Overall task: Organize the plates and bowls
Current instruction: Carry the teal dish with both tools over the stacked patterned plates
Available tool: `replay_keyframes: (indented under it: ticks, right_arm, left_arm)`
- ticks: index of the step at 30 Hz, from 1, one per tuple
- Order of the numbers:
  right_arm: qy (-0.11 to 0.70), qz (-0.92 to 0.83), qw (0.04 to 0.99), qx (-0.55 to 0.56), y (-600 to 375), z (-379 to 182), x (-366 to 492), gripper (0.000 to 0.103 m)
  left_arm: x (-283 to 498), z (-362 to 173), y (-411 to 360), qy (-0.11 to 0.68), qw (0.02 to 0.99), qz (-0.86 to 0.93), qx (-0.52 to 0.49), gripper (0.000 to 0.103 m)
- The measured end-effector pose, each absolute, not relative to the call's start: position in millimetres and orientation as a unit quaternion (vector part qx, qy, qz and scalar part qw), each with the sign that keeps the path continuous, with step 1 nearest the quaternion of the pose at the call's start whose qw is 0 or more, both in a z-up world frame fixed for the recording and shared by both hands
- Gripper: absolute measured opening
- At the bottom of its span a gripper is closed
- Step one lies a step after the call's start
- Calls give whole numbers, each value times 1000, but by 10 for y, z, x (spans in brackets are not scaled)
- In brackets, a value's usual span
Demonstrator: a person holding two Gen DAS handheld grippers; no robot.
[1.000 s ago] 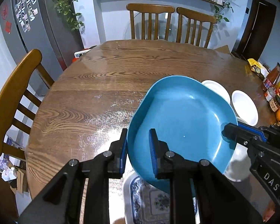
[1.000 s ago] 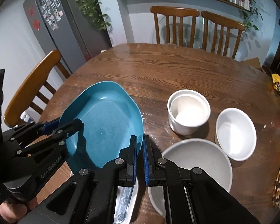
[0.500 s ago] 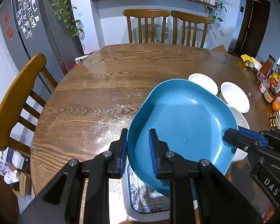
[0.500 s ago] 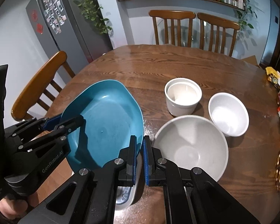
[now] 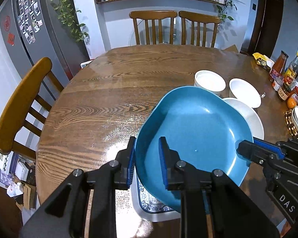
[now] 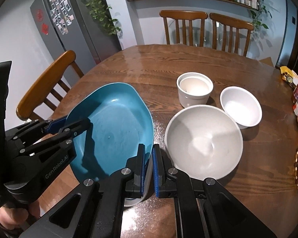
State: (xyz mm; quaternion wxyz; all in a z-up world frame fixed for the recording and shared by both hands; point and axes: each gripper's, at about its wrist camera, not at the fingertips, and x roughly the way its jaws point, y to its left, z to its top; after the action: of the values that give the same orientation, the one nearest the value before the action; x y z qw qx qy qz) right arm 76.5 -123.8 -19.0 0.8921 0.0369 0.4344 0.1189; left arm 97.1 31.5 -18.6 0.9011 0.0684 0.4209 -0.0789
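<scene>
Left wrist: blue plate btwn both jaws

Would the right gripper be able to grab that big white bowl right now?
Probably not yet. The right gripper is shut on the rim of the blue plate, which the left gripper also holds. The big white bowl sits close beside it, nothing between them, so it would be free once the plate is set down.

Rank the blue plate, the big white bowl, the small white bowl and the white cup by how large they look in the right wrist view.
1. Blue plate, though it is nearest the camera.
2. Big white bowl.
3. Small white bowl and white cup look about alike; the cup is farther, so unsure.
</scene>
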Motion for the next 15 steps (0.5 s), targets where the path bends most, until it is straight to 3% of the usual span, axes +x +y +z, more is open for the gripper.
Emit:
replay_keyframes:
  ticks: [15]
  right_arm:
    - [465,120,877,28,-1095,-406,703,9]
  left_arm:
    - [914,-465,428,462,881,-79,71,20]
